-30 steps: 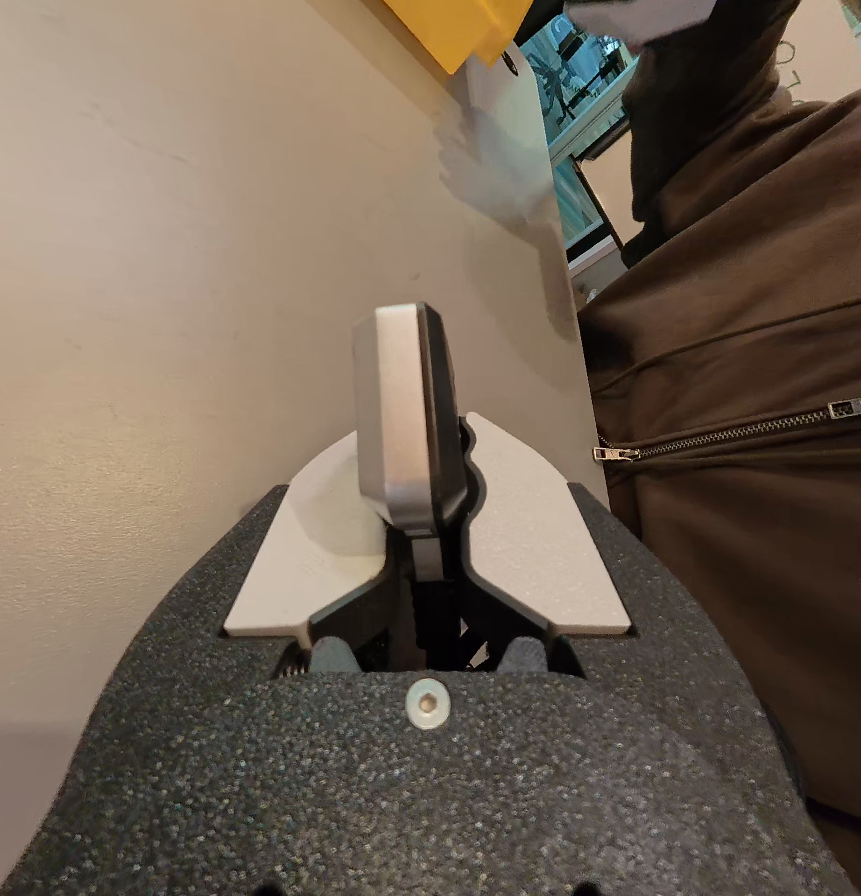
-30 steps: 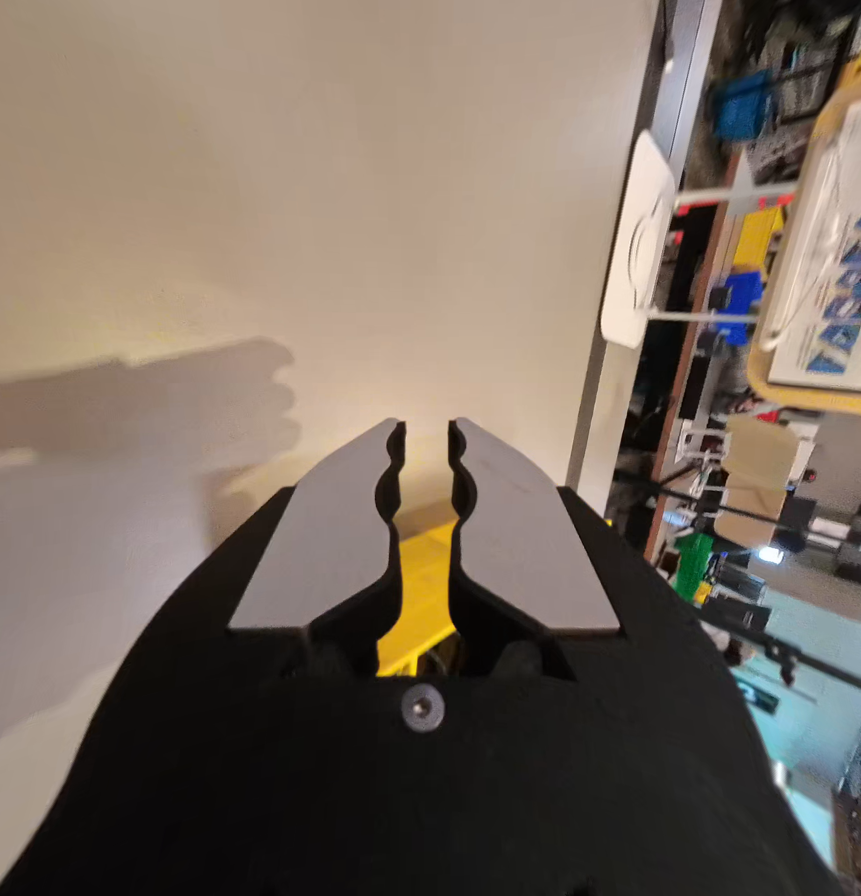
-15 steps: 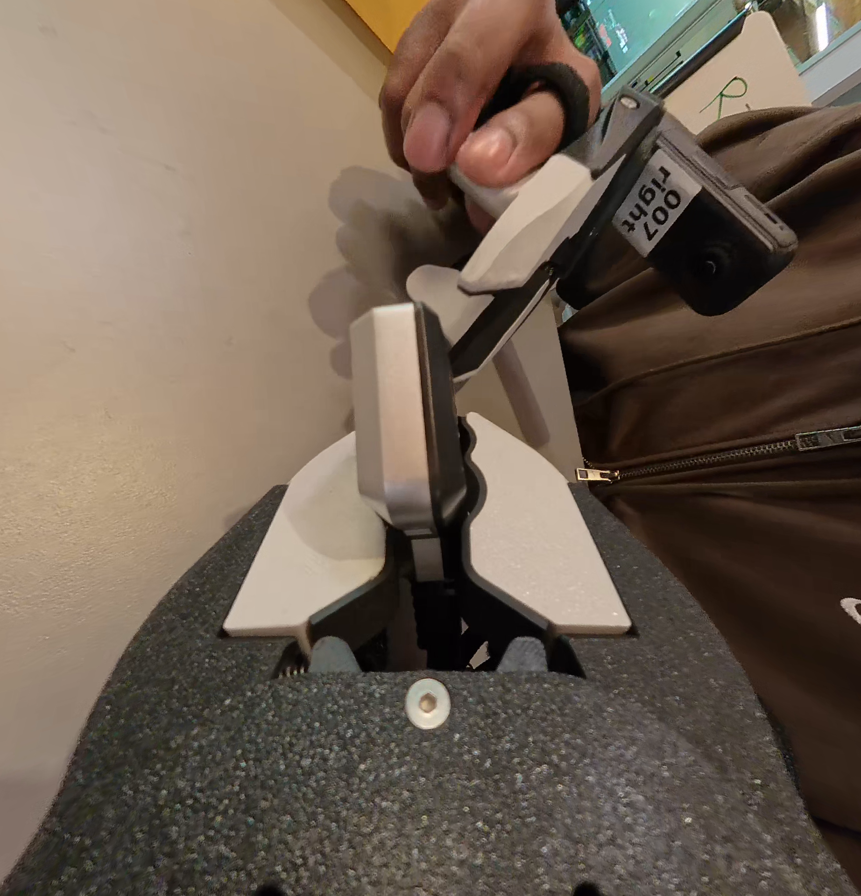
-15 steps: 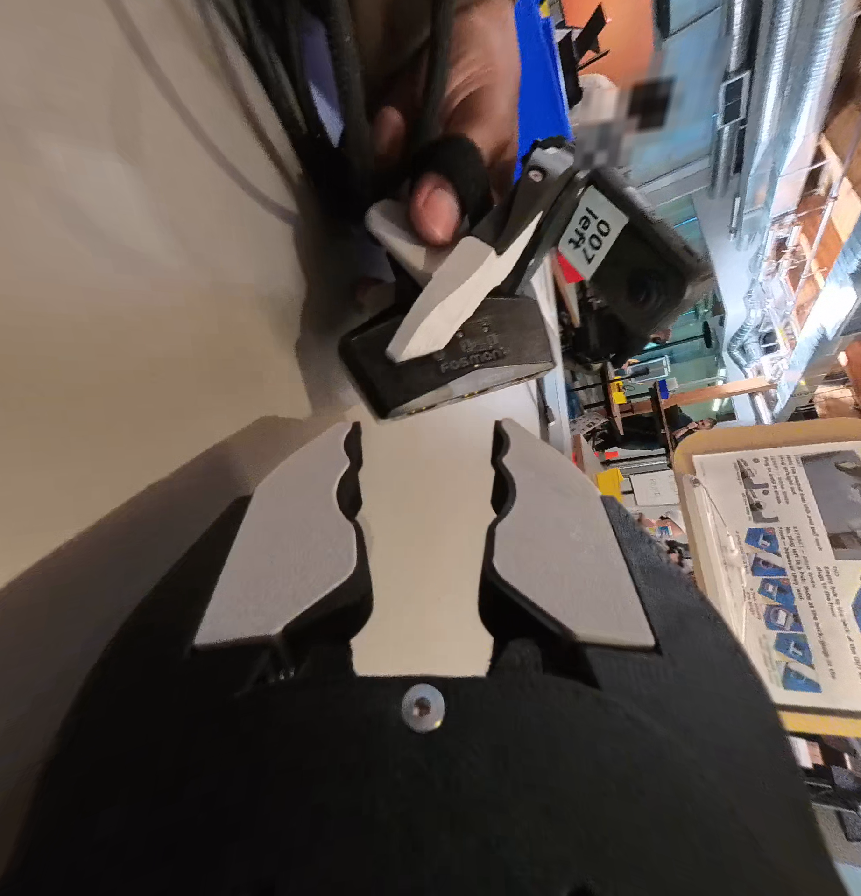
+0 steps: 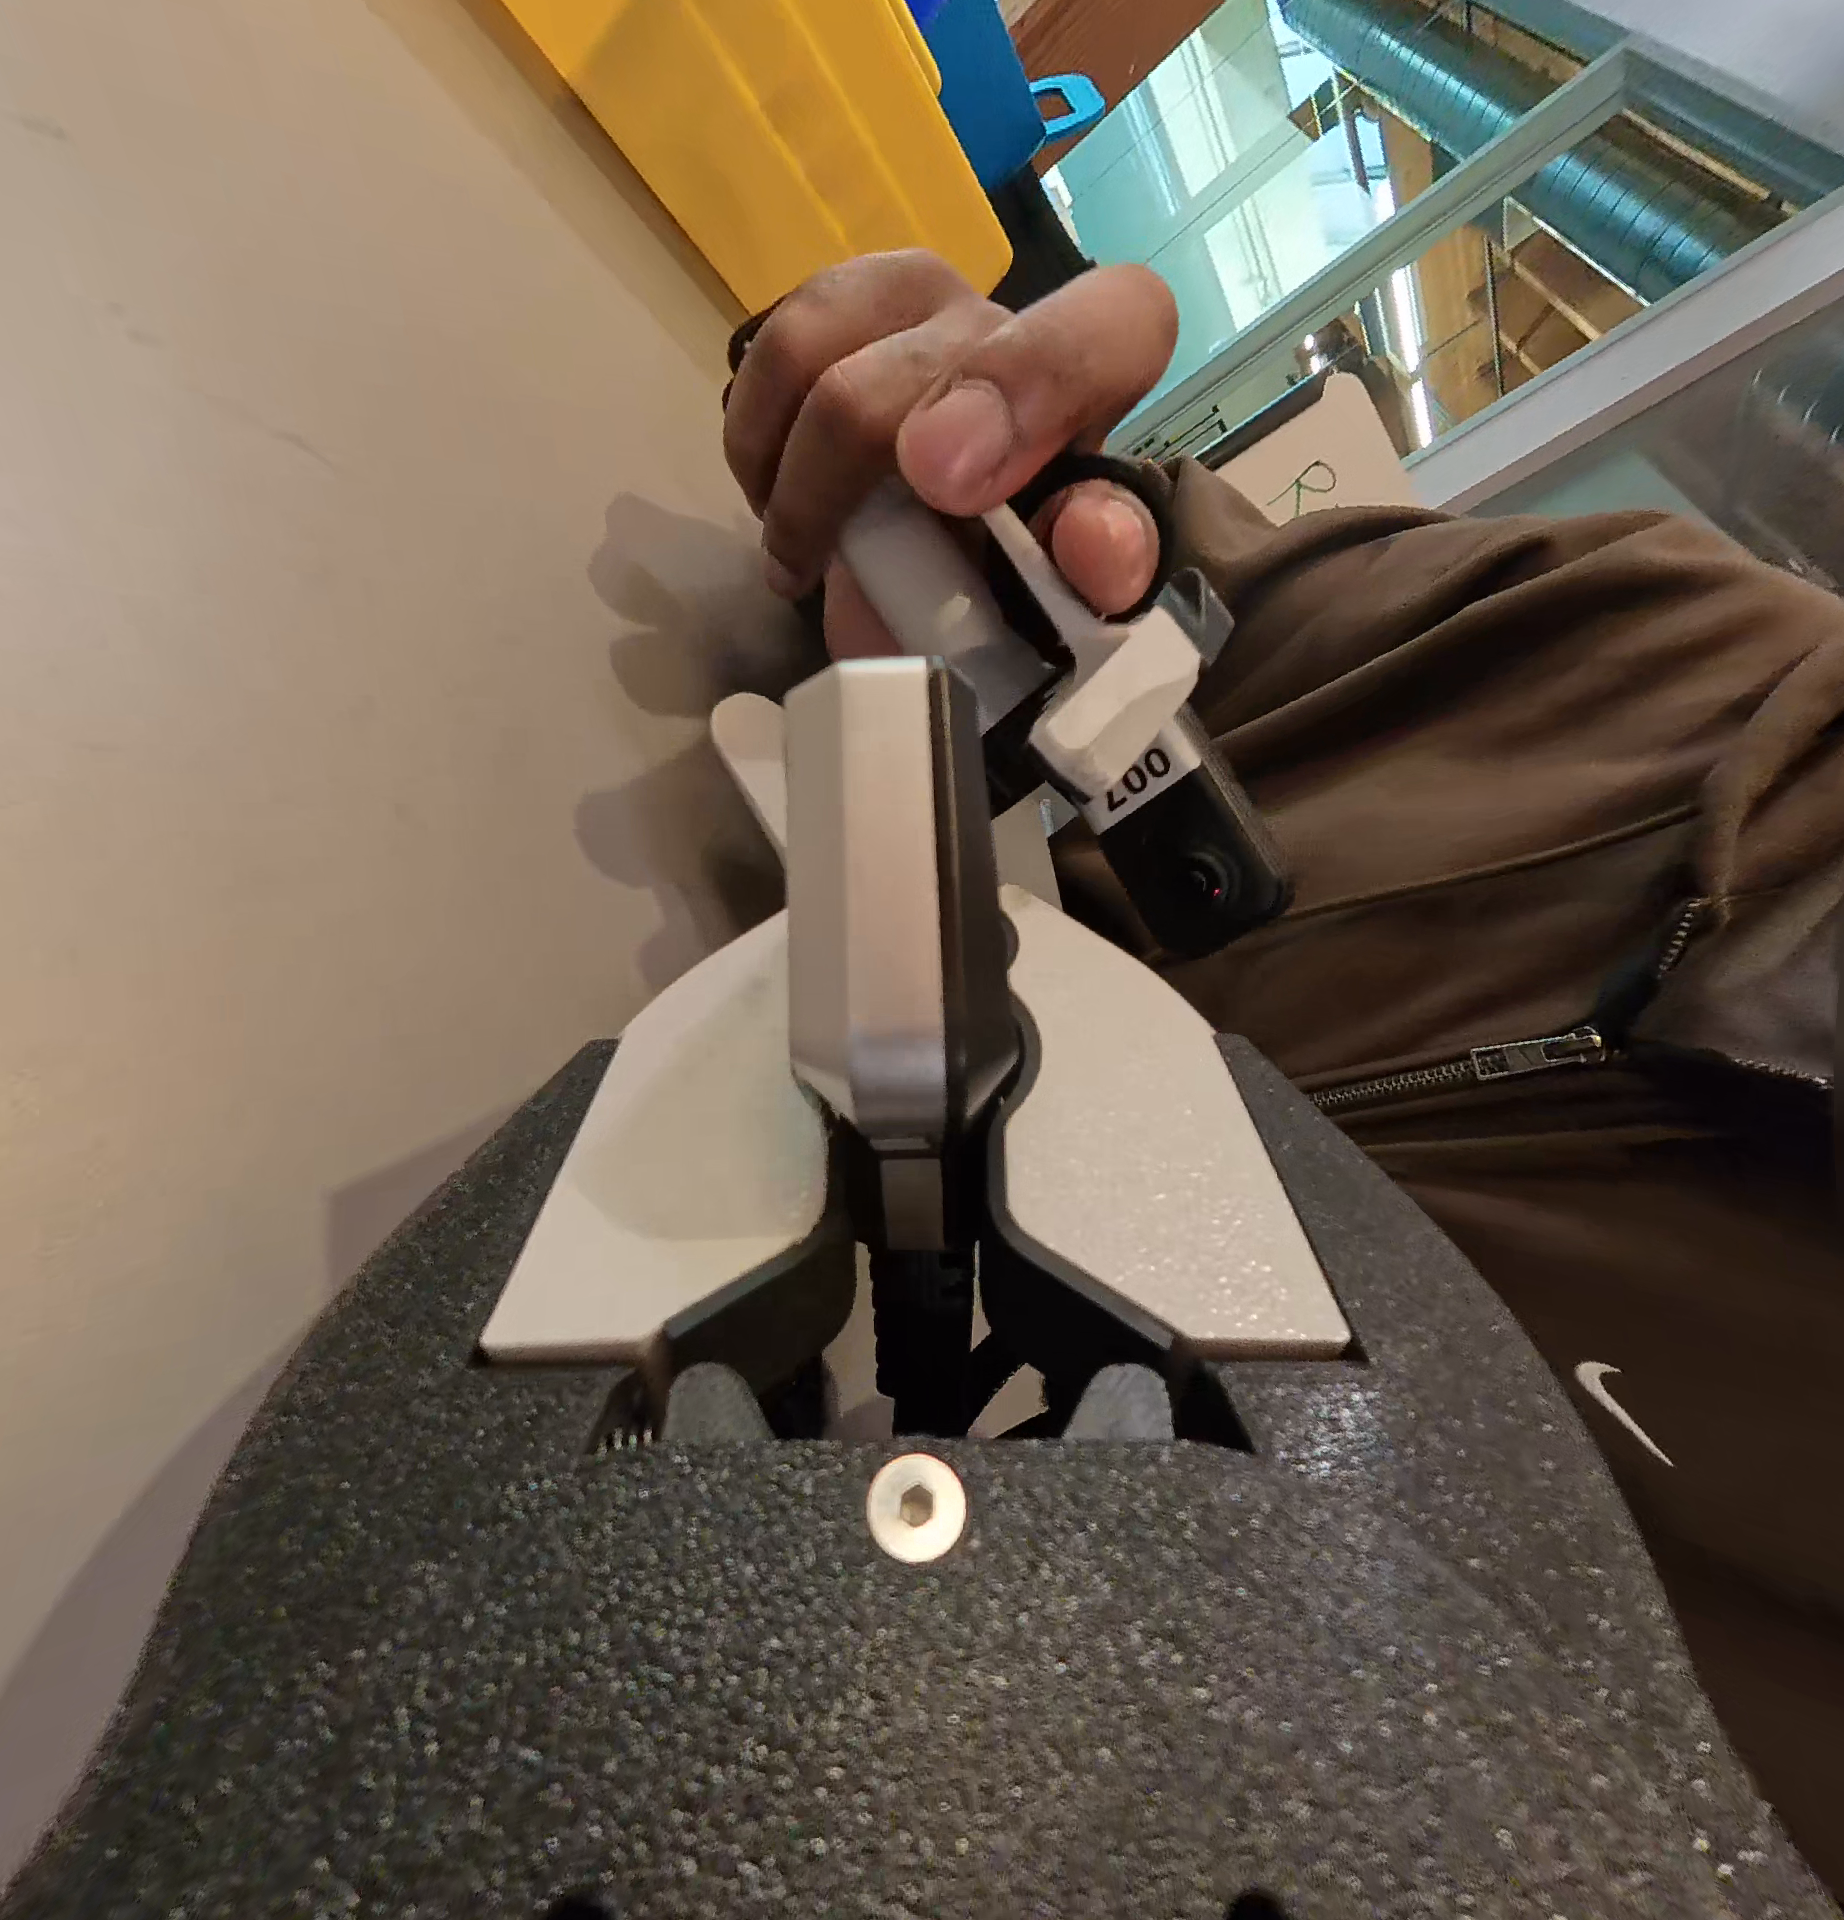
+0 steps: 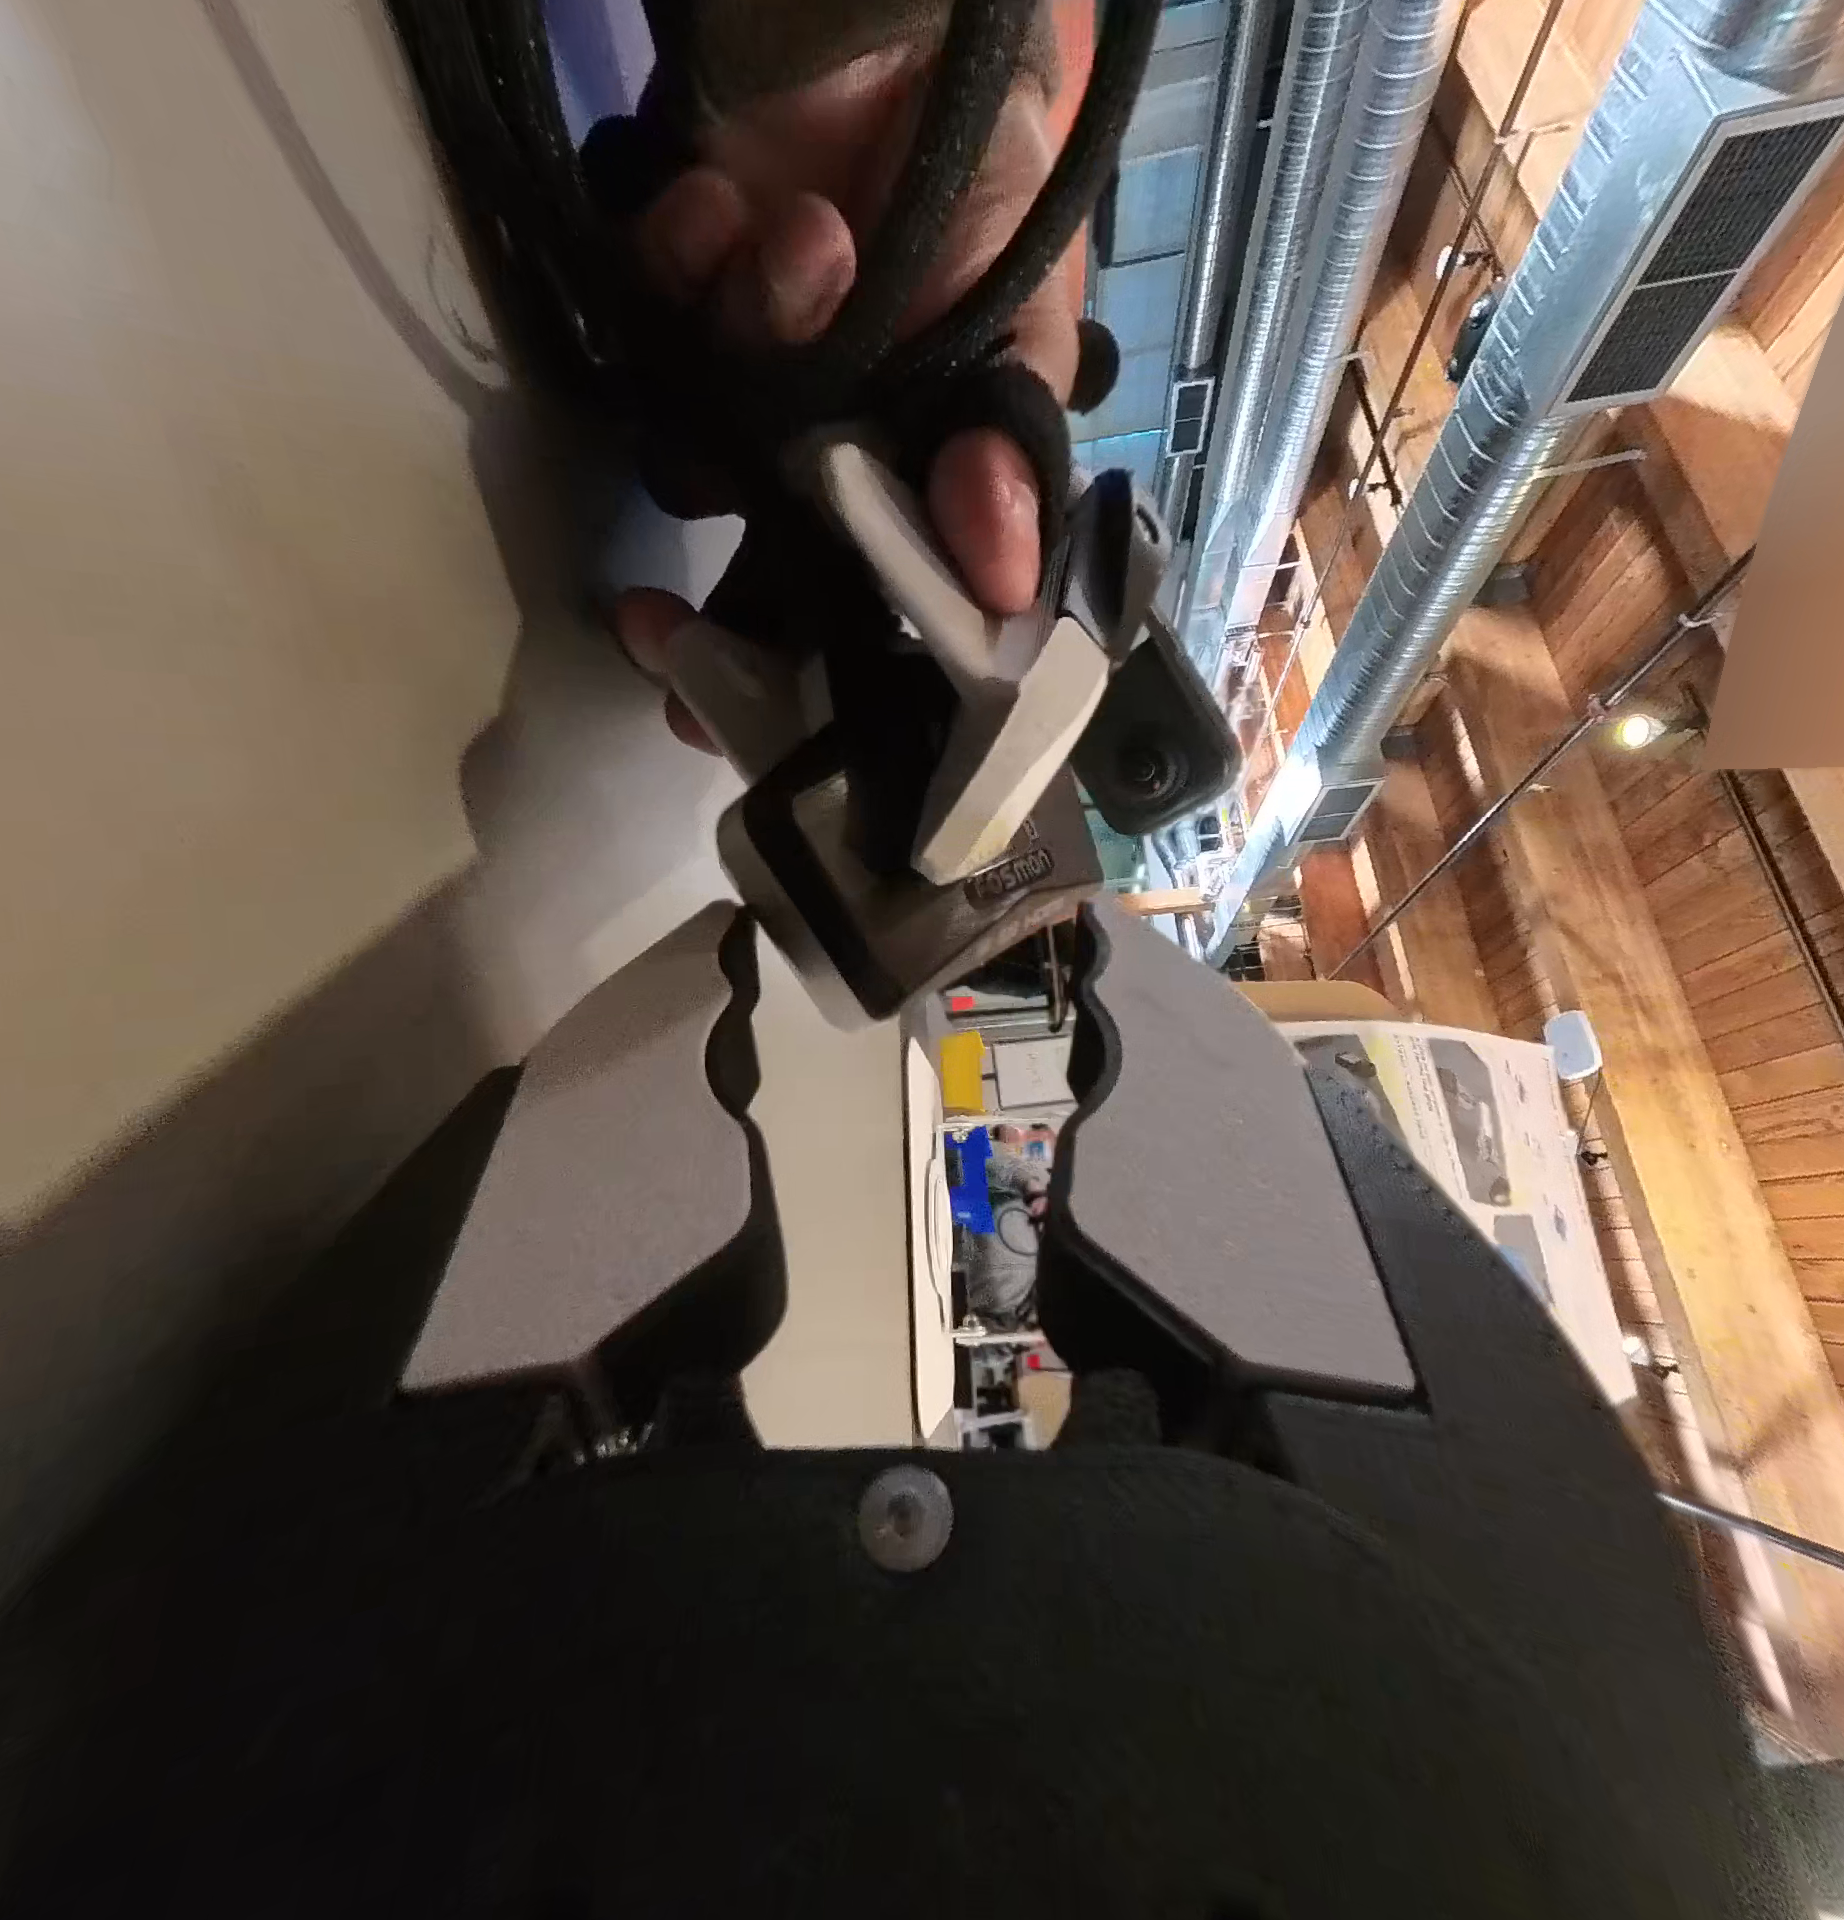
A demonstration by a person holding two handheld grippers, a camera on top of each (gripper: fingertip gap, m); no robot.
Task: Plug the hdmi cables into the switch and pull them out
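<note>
My left gripper is shut on a small flat box with a silver shell and a black face, held on edge above the cream table. The right wrist view shows the same box clamped between the left gripper's white fingers. My right gripper is open wide. One corner of the box reaches in between its fingertips, and the pads do not press on it. In the left wrist view the right gripper's fingers stand just behind the box, held by a hand.
Yellow bins stand at the table's far edge. A person in a brown zipped jacket is close on the right. Black cables hang by the left hand. A board with printed sheets lies beyond the right gripper. Both grippers' tips are close together, under 4 cm apart.
My right gripper opened from nearly shut to wide and swung toward the left gripper, so the box's corner now sits between its fingertips. My left gripper kept its hold on the box.
</note>
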